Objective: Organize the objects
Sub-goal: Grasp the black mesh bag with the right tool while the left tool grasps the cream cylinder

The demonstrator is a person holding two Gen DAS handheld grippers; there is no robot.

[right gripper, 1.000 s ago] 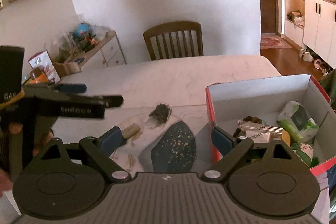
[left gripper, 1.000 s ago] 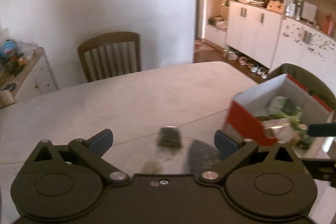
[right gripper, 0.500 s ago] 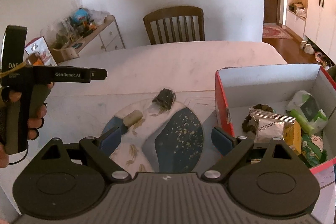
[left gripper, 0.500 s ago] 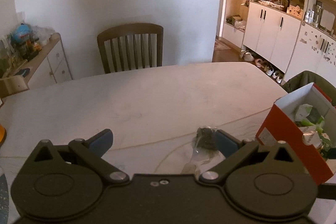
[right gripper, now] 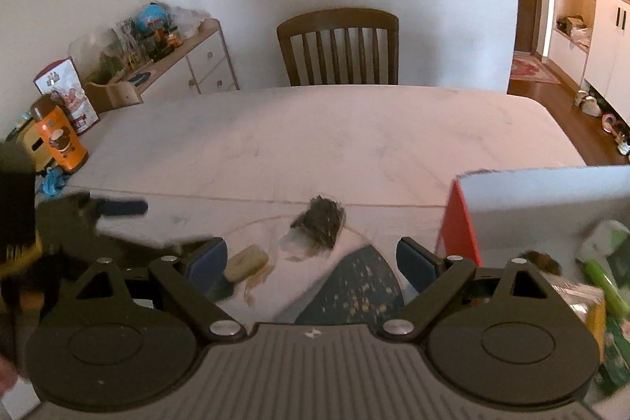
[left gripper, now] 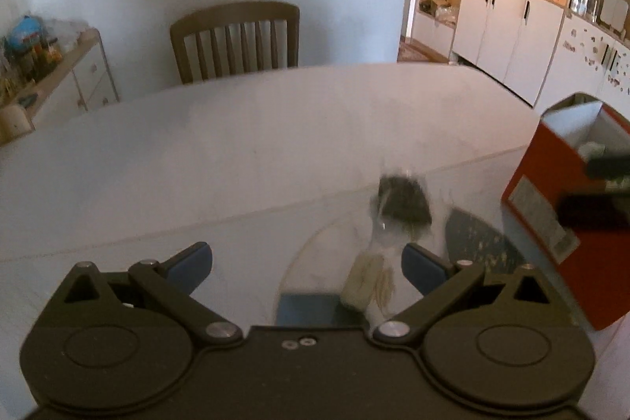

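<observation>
Right gripper (right gripper: 311, 258) sits nearest the lens, its blue-padded jaws wide apart, nothing between them. Just past the fingertips lies a round table mat (right gripper: 354, 286), part white, part dark blue with gold speckles. On the mat's white part, close to the right gripper's left finger, rests a small pale beige oblong block (right gripper: 246, 262). A little farther up the mat is a clear plastic bag holding a dark, crumbly clump (right gripper: 319, 223), lying flat at the mat's far edge.

Off to the right stands a red cardboard box with a white inside (right gripper: 458, 223), open at the top, its near corner just beside the mat. Inside it sit packets: a green and white pouch (right gripper: 600, 243), something yellow, a dark tangled lump; the rest is blurred.

Over to the left wrist view: the left gripper (left gripper: 307, 262) also shows blue pads spread wide, empty. The beige block (left gripper: 362, 286) lies just inside its right finger, and the bagged dark clump (left gripper: 403, 199) sits beyond that fingertip, smeared by motion. The red box (left gripper: 551, 219) is at the right edge.

From the right wrist camera, the left gripper (right gripper: 118, 207) appears at far left, blurred, low over the table and beside the mat.

Farther out, the pale marbled tabletop (right gripper: 334, 136) runs bare to a brown slatted wooden chair (right gripper: 338, 46) against the white wall. An orange cartoon-printed bottle (right gripper: 59, 140) stands at the table's left edge, and a cluttered low sideboard (right gripper: 169, 58) lies behind.
</observation>
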